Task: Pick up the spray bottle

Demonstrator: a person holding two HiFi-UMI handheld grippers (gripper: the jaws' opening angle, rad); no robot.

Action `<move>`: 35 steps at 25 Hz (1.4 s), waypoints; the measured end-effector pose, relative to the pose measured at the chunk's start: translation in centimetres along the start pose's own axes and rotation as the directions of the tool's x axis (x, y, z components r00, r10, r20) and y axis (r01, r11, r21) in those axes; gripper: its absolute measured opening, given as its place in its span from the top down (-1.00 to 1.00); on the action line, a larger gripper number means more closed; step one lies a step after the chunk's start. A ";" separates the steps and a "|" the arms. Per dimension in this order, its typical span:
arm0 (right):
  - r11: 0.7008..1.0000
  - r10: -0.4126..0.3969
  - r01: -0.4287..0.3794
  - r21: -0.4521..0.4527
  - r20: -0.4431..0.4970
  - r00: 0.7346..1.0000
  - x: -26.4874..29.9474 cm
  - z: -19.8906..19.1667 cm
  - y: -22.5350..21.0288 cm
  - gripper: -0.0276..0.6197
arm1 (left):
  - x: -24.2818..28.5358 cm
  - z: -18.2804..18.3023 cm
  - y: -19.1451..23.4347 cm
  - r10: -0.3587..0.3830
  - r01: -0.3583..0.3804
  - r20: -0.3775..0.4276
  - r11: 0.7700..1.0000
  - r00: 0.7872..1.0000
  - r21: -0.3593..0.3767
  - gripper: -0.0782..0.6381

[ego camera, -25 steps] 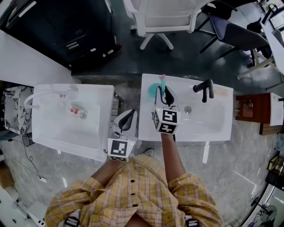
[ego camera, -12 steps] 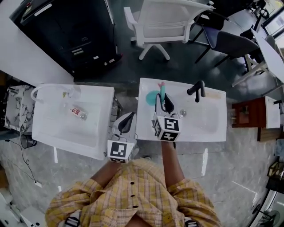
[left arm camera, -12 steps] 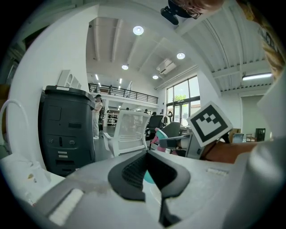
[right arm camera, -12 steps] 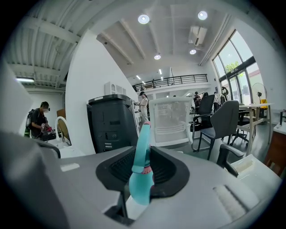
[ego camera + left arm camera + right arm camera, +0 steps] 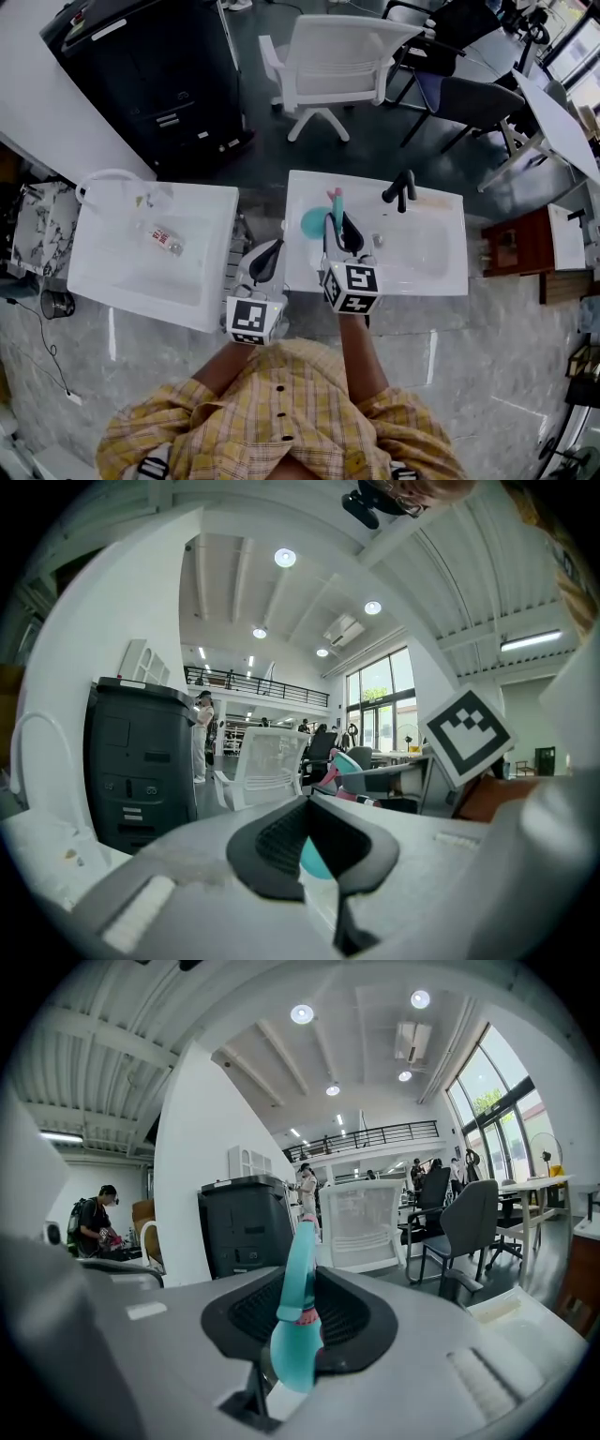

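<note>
Spray bottle point(image 5: 298, 1340), probably light, slick plastic, sits clamped near its neck in right gripper point(image 5: 342, 234) jaws left of the faucet point(image 5: 401, 187); left gripper point(image 5: 274, 251) jaws closed, empty.

The bottle point(image 5: 296, 1354) was smooth teal plastic with a slight sheen. The left sink point(image 5: 103, 281) and right sink point(image 5: 450, 281) were glossy white, like glazed ceramic. The tap point(image 5: 401, 187) was matt black. The right gripper point(image 5: 302, 1286) had a matt grey shell and ribbed black pads point(image 5: 248, 1314). The shirt point(image 5: 281, 422) was checked cloth. The near floor point(image 5: 497, 347) was polished, stone-like tile.
</note>
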State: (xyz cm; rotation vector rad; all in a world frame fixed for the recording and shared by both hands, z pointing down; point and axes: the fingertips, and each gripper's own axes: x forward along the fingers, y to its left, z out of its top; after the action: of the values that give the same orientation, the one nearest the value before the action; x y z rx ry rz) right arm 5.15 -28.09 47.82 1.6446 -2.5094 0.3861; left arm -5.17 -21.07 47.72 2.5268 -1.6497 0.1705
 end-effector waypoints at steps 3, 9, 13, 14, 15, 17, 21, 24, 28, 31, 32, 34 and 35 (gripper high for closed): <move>1.000 0.008 -0.008 0.008 0.008 1.000 -1.8 0.2 0.2 0.64 | -0.8 0.4 -0.7 0.003 -0.003 0.010 1.000 1.000 0.003 0.79; 1.000 0.026 -0.026 0.009 0.026 0.999 -4.9 0.7 0.7 0.64 | -2.1 1.2 -1.8 0.009 -0.009 0.025 1.000 1.000 0.008 0.79; 1.000 0.028 -0.028 0.005 0.034 0.999 -6.9 0.9 1.0 0.64 | -3.0 1.7 -2.8 0.005 -0.004 0.031 1.000 1.000 -0.008 0.79; 1.000 0.029 -0.029 0.004 0.036 0.999 -7.4 0.9 1.1 0.64 | -3.2 1.8 -2.9 0.004 -0.004 0.035 1.000 0.999 -0.005 0.79; 1.000 0.030 -0.030 0.003 0.039 0.999 -7.8 0.9 1.2 0.64 | -3.3 2.0 -3.1 0.004 -0.004 0.040 1.000 0.999 -0.002 0.79; 0.999 0.035 -0.036 0.007 0.044 0.998 -8.7 1.1 1.4 0.64 | -3.7 2.3 -3.4 0.004 -0.004 0.046 1.000 0.999 0.001 0.79; 0.999 0.044 -0.044 0.003 0.053 0.998 -9.9 1.4 1.8 0.64 | -4.4 2.6 -3.7 0.006 -0.006 0.050 1.000 0.999 0.003 0.79; 0.999 0.046 -0.046 -0.001 0.058 0.997 -10.5 1.7 2.0 0.64 | -4.6 3.1 -3.8 0.007 -0.007 0.062 1.000 0.998 -0.002 0.79; 0.999 0.045 -0.045 -0.004 0.067 0.997 -11.1 1.8 2.1 0.64 | -4.8 3.3 -3.7 0.011 -0.011 0.071 1.000 0.997 0.002 0.79; 0.999 0.044 -0.044 -0.004 0.072 0.996 -11.3 1.8 2.3 0.64 | -4.9 3.4 -3.6 0.010 -0.010 0.073 1.000 0.997 0.004 0.79; 0.999 0.044 -0.043 -0.004 0.073 0.996 -11.3 1.8 2.3 0.64 | -4.9 3.5 -3.6 0.010 -0.010 0.074 1.000 0.997 0.005 0.79; 0.999 0.044 -0.044 -0.003 0.073 0.996 -11.4 1.8 2.3 0.64 | -4.9 3.7 -3.6 0.010 -0.011 0.076 1.000 0.997 0.006 0.79; 0.999 0.044 -0.044 -0.003 0.073 0.996 -11.5 1.7 2.2 0.64 | -4.9 3.8 -3.6 0.010 -0.010 0.078 1.000 0.997 0.006 0.79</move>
State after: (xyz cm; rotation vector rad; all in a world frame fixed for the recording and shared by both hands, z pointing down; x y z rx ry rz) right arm 7.83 -17.53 43.10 1.6347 -2.6012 0.3353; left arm -3.73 -15.88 43.05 2.5613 -1.6925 0.0791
